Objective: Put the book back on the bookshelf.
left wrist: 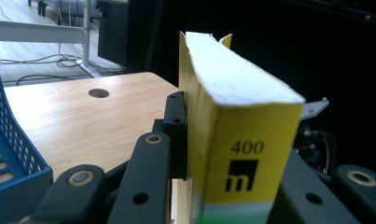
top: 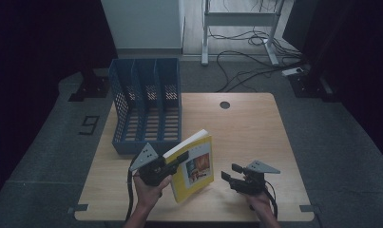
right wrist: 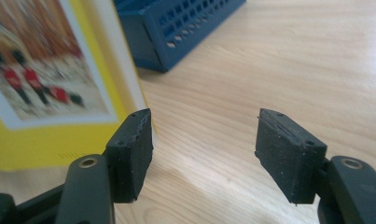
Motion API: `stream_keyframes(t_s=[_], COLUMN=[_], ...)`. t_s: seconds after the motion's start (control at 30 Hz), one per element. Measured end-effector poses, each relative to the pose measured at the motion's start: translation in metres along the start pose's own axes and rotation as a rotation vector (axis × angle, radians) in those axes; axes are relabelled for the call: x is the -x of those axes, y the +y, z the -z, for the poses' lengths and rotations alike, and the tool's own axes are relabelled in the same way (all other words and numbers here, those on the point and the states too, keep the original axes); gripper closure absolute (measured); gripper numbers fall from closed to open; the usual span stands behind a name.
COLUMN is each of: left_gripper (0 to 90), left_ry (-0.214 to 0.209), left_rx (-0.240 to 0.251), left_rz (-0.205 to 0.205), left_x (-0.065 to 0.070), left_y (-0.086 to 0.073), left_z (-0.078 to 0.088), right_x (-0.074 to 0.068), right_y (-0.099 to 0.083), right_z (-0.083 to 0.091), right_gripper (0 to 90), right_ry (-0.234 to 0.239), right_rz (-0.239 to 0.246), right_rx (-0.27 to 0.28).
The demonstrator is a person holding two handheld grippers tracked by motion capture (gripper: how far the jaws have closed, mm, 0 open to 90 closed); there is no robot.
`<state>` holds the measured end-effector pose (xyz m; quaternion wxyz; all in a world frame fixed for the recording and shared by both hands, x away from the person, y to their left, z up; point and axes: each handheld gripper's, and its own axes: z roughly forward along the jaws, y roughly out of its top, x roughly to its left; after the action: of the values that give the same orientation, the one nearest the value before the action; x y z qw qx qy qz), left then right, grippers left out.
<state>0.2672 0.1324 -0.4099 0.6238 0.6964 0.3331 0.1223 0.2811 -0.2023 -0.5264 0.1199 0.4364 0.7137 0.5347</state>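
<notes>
From the high view we see the whole wooden tabletop (top: 255, 128), with a blue file rack (top: 146, 102) of three slots standing at its far left and a round hole (top: 225, 105) near the far edge. A thick yellow book (top: 195, 166) stands tilted near the front edge, just in front of the rack, cover facing right.

We read the grip best in the left gripper view. There the left hand-held gripper (left wrist: 232, 154) is clamped on the book (left wrist: 244, 140): one black pad (left wrist: 175, 126) lies flat against the book's side, and the block of pages rises between the jaws, the spine showing "400" and a black logo. The rack's corner (left wrist: 10, 158) sits at that view's left. In the high view this left hand-held gripper (top: 179, 159) grips the book's near left edge.

The right gripper view gives us the cover picture, which the other views leave small or hidden: figures in red on a framed photo (right wrist: 41, 70). The right hand-held gripper (right wrist: 213, 156) has its jaws apart with nothing but bare wood between them, and the book (right wrist: 45, 140) stands just beside its left pad (right wrist: 129, 154). From above, the right hand-held gripper (top: 232, 173) sits low, near the book's right.
</notes>
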Motion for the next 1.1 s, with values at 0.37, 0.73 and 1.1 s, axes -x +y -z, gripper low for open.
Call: stream_keyframes(t_s=[0.37,0.73,1.1], left_gripper=[75.4,75.4,75.4], left_ry=[0.002,0.009,0.002], left_rx=[0.019,0.051,0.055], left_rz=[0.005,0.01,0.011], left_x=[-0.001,-0.005,-0.007], left_y=[0.001,0.01,0.016], left_z=[0.009,0.016,0.015], right_x=[0.005,0.007,0.008], right_y=[-0.004,-0.003,-0.007], right_z=[-0.001,-0.002,-0.001], right_gripper=[36.1,36.2,36.2], right_ry=[-0.028,-0.041,-0.047], right_rz=[0.003,0.007,0.002], right_rx=[-0.008,-0.012,-0.026])
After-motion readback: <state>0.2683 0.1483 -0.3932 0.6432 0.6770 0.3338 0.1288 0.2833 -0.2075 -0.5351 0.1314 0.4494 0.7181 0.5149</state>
